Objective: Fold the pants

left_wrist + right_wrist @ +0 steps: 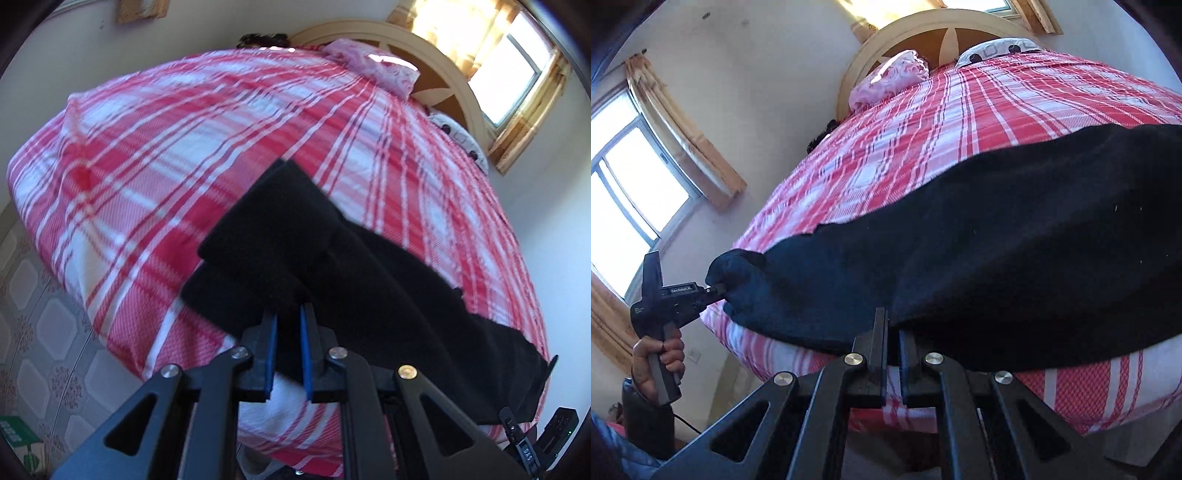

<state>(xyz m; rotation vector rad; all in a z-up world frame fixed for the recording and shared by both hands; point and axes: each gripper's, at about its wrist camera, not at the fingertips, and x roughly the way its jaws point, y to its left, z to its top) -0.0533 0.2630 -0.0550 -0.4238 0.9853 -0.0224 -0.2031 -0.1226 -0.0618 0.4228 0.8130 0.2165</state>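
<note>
Black pants (354, 273) lie lengthwise along the near edge of a bed with a red and white plaid cover (177, 147). My left gripper (288, 314) is shut on the pants' near edge, black cloth between its blue pads. In the right wrist view the pants (979, 251) spread wide across the bed (942, 122). My right gripper (894, 325) is shut on their near edge. The left gripper also shows in the right wrist view (718, 288), pinching the pants' far left end, held by a hand (661, 354).
A pink pillow (373, 66) and a patterned pillow (461, 136) lie at the wooden headboard (424, 48). A window with curtains (517, 62) is behind it. Tiled floor (44, 325) and a green box (18, 439) lie left of the bed.
</note>
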